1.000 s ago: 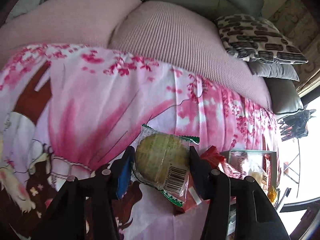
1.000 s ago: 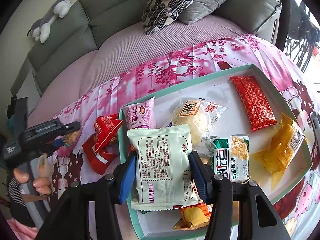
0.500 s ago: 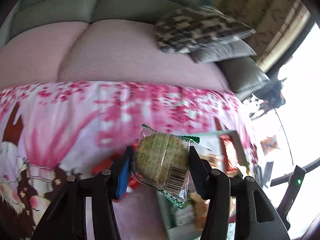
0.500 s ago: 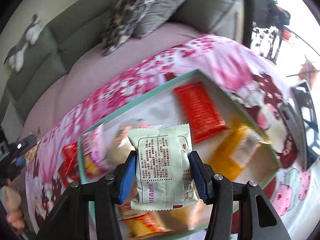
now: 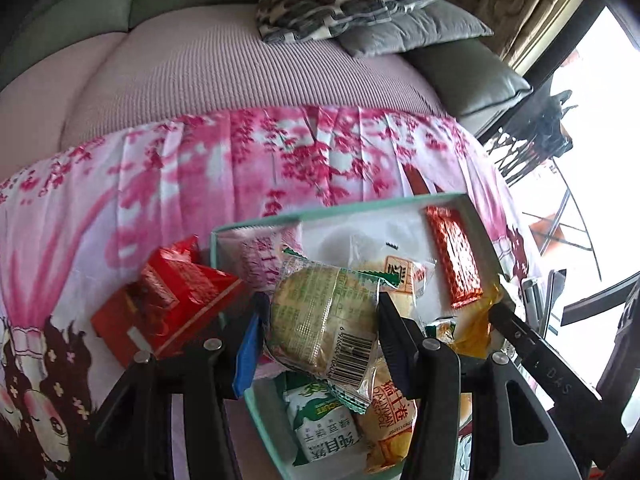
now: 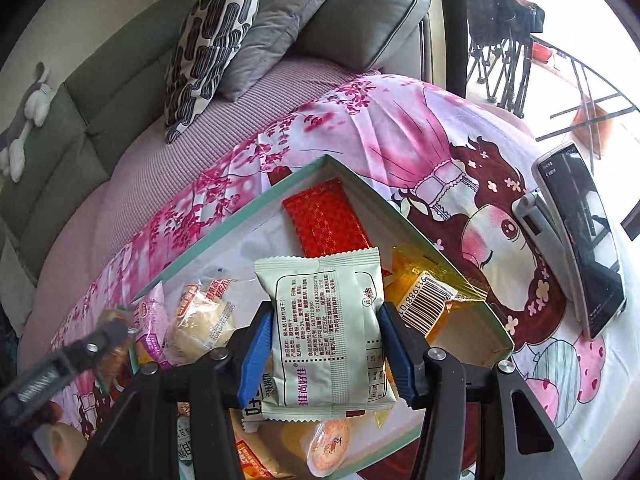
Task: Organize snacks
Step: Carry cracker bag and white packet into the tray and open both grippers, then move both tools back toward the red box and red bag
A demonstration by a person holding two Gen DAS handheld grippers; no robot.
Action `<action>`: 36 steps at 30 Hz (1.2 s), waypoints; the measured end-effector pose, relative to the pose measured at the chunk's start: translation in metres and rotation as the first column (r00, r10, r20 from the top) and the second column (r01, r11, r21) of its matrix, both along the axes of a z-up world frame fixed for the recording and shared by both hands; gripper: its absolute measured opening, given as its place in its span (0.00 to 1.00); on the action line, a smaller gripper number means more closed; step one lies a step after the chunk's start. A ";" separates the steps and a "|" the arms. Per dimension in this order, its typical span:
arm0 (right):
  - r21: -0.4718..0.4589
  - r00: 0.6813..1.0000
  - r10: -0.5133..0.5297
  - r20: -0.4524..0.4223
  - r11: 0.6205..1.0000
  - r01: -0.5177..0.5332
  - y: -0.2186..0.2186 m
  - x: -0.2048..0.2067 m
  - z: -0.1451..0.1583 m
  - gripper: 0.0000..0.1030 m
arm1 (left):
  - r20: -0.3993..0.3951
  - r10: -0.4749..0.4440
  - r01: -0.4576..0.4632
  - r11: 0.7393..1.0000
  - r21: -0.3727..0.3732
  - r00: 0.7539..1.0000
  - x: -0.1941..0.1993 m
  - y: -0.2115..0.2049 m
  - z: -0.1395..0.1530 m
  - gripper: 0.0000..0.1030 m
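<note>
My left gripper (image 5: 320,320) is shut on a round cake in clear green-edged wrap (image 5: 324,320), held above the left side of the teal-rimmed box (image 5: 340,208). My right gripper (image 6: 326,336) is shut on a pale green snack packet (image 6: 328,328), held above the same box (image 6: 240,220). Inside the box lie a red bar (image 6: 328,220), an orange packet (image 6: 424,300), a bun packet (image 6: 204,316) and several other snacks. Two red packets (image 5: 168,300) lie on the cloth left of the box. The left gripper's tip shows in the right wrist view (image 6: 108,332).
The box sits on a pink cartoon-print cloth (image 5: 200,184) over a pink sofa seat (image 5: 200,76). Patterned and grey cushions (image 6: 216,40) lean at the back. A phone on a stand (image 6: 580,236) is right of the box. A plush toy (image 6: 28,108) sits on the sofa back.
Both grippers swung right with their packets. The left one moved from over bare cloth to over the box. The right one moved toward the box's right end.
</note>
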State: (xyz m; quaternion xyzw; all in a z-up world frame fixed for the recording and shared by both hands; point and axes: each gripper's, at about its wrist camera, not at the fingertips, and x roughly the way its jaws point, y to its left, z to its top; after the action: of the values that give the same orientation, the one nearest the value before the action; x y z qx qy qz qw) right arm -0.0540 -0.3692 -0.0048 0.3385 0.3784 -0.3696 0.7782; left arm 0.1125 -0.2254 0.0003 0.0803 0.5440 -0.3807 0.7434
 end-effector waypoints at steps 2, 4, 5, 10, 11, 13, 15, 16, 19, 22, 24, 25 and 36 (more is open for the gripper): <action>0.003 1.000 0.001 -0.001 1.000 -0.001 -0.001 0.001 -0.002 0.54 | -0.006 -0.016 0.016 1.000 0.005 1.000 -0.005 -0.007 -0.004 0.53; 0.006 1.000 0.000 0.002 1.000 0.000 -0.002 0.000 -0.002 0.54 | -0.013 -0.028 0.028 1.000 0.007 1.000 -0.008 -0.015 -0.008 0.53; 0.005 1.000 0.001 0.003 1.000 -0.001 -0.002 0.000 -0.002 0.54 | -0.014 -0.038 0.038 0.999 0.009 0.999 -0.011 -0.019 -0.010 0.53; 0.014 1.000 -0.003 0.009 1.000 0.003 -0.004 0.001 -0.004 0.54 | -0.023 -0.063 0.063 0.998 0.010 0.998 -0.020 -0.031 -0.018 0.53; 0.015 1.000 -0.003 0.009 1.000 0.003 -0.004 0.001 -0.003 0.54 | -0.028 -0.063 0.063 0.998 0.008 0.998 -0.020 -0.033 -0.020 0.53; 0.015 1.000 -0.005 0.008 1.000 0.005 -0.004 0.001 -0.003 0.54 | -0.035 -0.058 0.059 0.998 0.004 0.998 -0.020 -0.035 -0.022 0.53; 0.014 1.000 -0.007 0.007 1.000 0.006 -0.004 0.001 -0.003 0.55 | -0.053 -0.051 0.051 0.999 -0.002 0.997 -0.018 -0.038 -0.025 0.53; 0.015 1.000 -0.008 0.007 1.000 0.008 -0.004 0.001 -0.003 0.55 | -0.058 -0.049 0.049 0.999 -0.002 0.997 -0.018 -0.038 -0.025 0.53; 0.019 1.000 -0.009 0.006 1.000 0.009 -0.005 0.001 -0.004 0.55 | -0.068 -0.046 0.046 0.999 0.006 0.997 -0.020 -0.038 -0.028 0.53; 0.020 1.000 -0.007 -0.001 1.000 0.008 -0.004 0.002 -0.005 0.55 | -0.068 -0.036 0.038 0.999 0.024 0.997 -0.020 -0.037 -0.029 0.53; 0.013 1.000 -0.002 -0.007 1.000 0.002 -0.003 0.004 -0.004 0.55 | -0.073 -0.033 0.035 0.999 0.019 0.997 -0.020 -0.035 -0.027 0.53; 0.008 1.000 -0.002 -0.010 1.000 0.002 -0.002 0.004 -0.004 0.55 | -0.071 -0.034 0.036 0.999 0.018 0.997 -0.021 -0.034 -0.026 0.54; -0.022 0.998 0.002 -0.068 1.000 -0.003 0.003 0.006 0.000 0.55 | -0.012 0.002 -0.002 1.000 0.026 1.000 -0.027 -0.017 -0.002 0.59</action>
State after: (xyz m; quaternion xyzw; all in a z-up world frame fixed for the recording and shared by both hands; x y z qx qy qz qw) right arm -0.0477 -0.3664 -0.0045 0.3167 0.4007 -0.3841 0.7692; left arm 0.0853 -0.2429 -0.0017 0.0872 0.5534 -0.3735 0.7394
